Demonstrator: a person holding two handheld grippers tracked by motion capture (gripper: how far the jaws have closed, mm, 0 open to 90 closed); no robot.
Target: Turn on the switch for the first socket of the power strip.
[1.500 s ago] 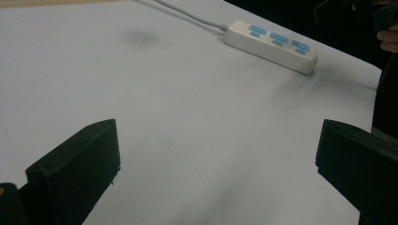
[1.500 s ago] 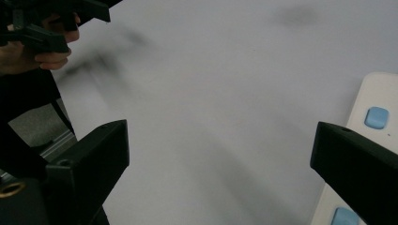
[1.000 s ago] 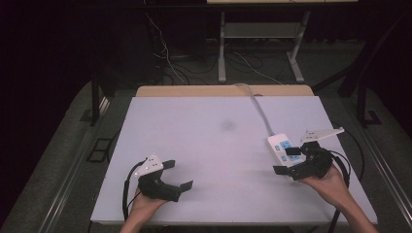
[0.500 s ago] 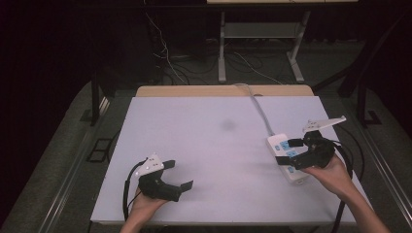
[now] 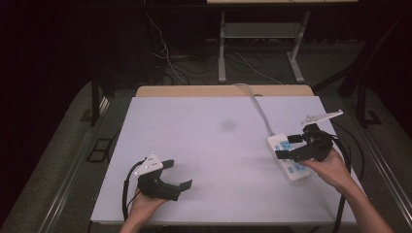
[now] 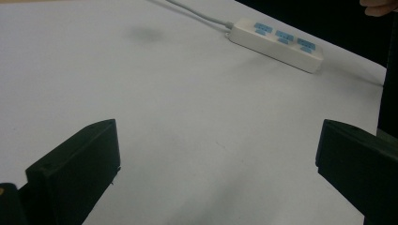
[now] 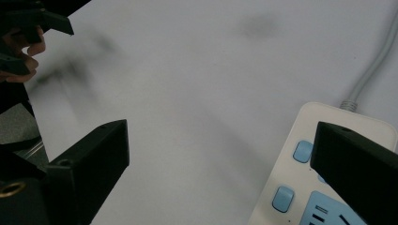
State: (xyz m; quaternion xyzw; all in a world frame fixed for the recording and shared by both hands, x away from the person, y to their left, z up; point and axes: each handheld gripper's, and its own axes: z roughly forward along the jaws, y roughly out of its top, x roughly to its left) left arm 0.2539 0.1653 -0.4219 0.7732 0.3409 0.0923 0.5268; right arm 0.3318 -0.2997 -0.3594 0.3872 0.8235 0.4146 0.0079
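White power strip with blue sockets (image 5: 287,155) lies at the right edge of the pale grey tabletop (image 5: 214,145), its grey cord (image 5: 257,109) trailing to the far side. Right gripper (image 5: 289,146) hovers just above the strip, jaws wide apart. Left gripper (image 5: 177,174) sits well apart at the near-left, jaws spread, nothing between. A faint dark smudge (image 5: 227,125) marks mid-table.

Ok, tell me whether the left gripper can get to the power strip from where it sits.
Probably yes. Bare table lies between the left gripper and the power strip, with nothing standing in the path. The right gripper hangs open over the strip, though, and could crowd it.
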